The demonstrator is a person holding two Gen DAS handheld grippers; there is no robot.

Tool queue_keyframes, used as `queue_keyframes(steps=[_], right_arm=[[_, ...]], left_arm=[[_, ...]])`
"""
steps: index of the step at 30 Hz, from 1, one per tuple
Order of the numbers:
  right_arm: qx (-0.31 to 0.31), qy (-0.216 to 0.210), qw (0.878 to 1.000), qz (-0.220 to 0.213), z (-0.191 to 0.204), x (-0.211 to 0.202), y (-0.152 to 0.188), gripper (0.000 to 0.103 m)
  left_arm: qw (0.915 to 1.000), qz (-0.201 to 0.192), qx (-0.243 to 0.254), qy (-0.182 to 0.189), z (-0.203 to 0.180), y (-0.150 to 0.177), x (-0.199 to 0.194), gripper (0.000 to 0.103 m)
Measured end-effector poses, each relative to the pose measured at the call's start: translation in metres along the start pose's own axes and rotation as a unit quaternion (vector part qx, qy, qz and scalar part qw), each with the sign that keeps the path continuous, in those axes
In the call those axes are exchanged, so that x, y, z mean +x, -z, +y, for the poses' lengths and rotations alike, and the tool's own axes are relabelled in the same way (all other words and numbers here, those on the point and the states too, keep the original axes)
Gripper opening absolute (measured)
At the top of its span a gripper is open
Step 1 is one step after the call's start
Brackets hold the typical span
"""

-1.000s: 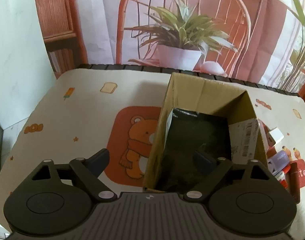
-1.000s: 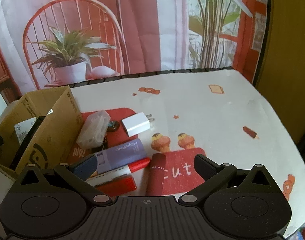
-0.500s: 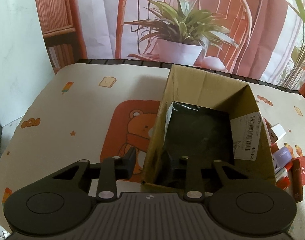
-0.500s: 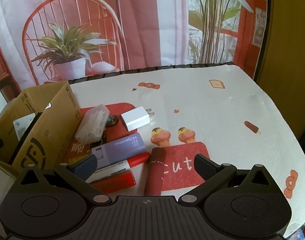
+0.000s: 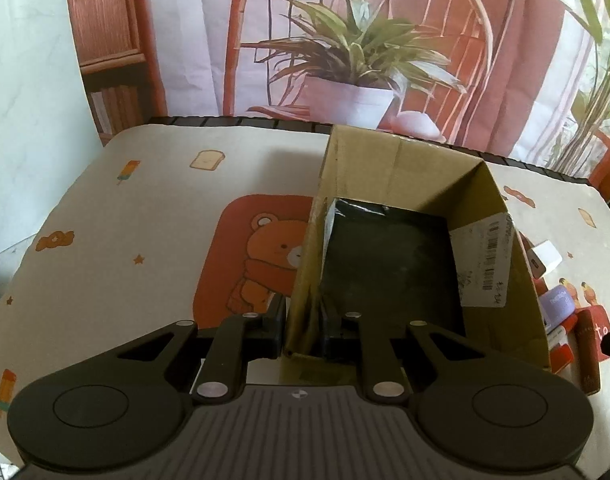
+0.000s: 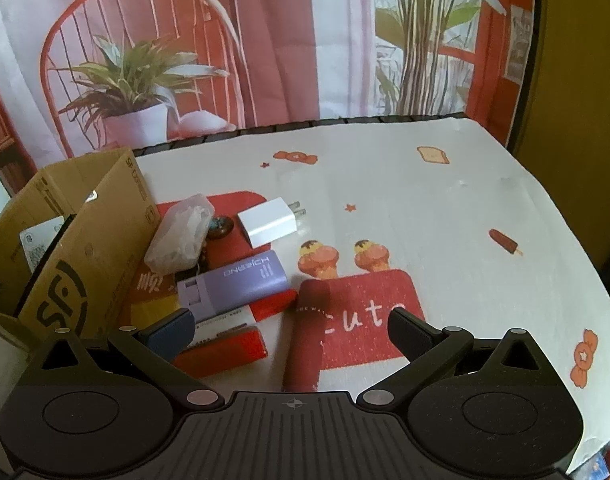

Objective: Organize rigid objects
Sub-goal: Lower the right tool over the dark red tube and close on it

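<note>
An open cardboard box (image 5: pixel 405 168) with a black lining (image 5: pixel 385 264) stands on the table. My left gripper (image 5: pixel 303 326) is closing on its near-left wall, one finger outside and one inside, pads against the cardboard. In the right wrist view the box (image 6: pixel 93 248) is at the left. Beside it lie a clear plastic case (image 6: pixel 181 236), a white charger plug (image 6: pixel 271 222), a purple box (image 6: pixel 241 284), a red box (image 6: pixel 221 350) and a dark red tube (image 6: pixel 305 340). My right gripper (image 6: pixel 291 318) hangs open just above the tube and the red box, holding nothing.
The table wears a pale cloth (image 6: pixel 425 220) with cartoon prints. A printed backdrop with a chair and plant (image 5: pixel 353 52) hangs behind the far edge. The cloth's right edge (image 6: pixel 585 264) drops off near a dark wall.
My left gripper's jaws went from wide apart to closed on the box's near-left wall. The right gripper stayed open and hardly moved.
</note>
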State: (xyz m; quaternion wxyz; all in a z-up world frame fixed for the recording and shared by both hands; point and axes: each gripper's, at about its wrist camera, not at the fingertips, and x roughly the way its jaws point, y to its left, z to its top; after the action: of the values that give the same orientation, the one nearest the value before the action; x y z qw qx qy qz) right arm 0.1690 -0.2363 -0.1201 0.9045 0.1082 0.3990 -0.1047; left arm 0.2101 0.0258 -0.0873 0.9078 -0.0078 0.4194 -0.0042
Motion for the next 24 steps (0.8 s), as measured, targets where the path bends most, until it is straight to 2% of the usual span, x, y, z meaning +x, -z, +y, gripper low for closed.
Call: queue_keyframes(steps=[9,11,16,22,24], right_arm=[[-0.003,0.002,1.0,0.007,-0.002,0.008,0.005,0.102],[-0.008,0.001,1.0,0.004,-0.003,0.009,0.007,0.099],[-0.019,0.014,1.0,-0.005,-0.007,0.016,0.009,0.071],[-0.003,0.026,1.0,-0.014,-0.018,0.027,0.008,0.047],[0.0,0.022,1.0,-0.008,-0.019,0.031,0.01,0.043]], left_arm=[[0.9999,-0.01,0.004,0.002,0.0,0.008,-0.007,0.018],[0.9999,-0.012,-0.001,0.002,0.0,0.009,-0.007,0.018],[0.9998,-0.017,-0.007,0.003,0.001,0.011,-0.01,0.018],[0.9998,-0.019,-0.009,0.004,0.002,0.012,-0.01,0.018],[0.9998,-0.019,-0.008,0.004,0.002,0.011,-0.01,0.018]])
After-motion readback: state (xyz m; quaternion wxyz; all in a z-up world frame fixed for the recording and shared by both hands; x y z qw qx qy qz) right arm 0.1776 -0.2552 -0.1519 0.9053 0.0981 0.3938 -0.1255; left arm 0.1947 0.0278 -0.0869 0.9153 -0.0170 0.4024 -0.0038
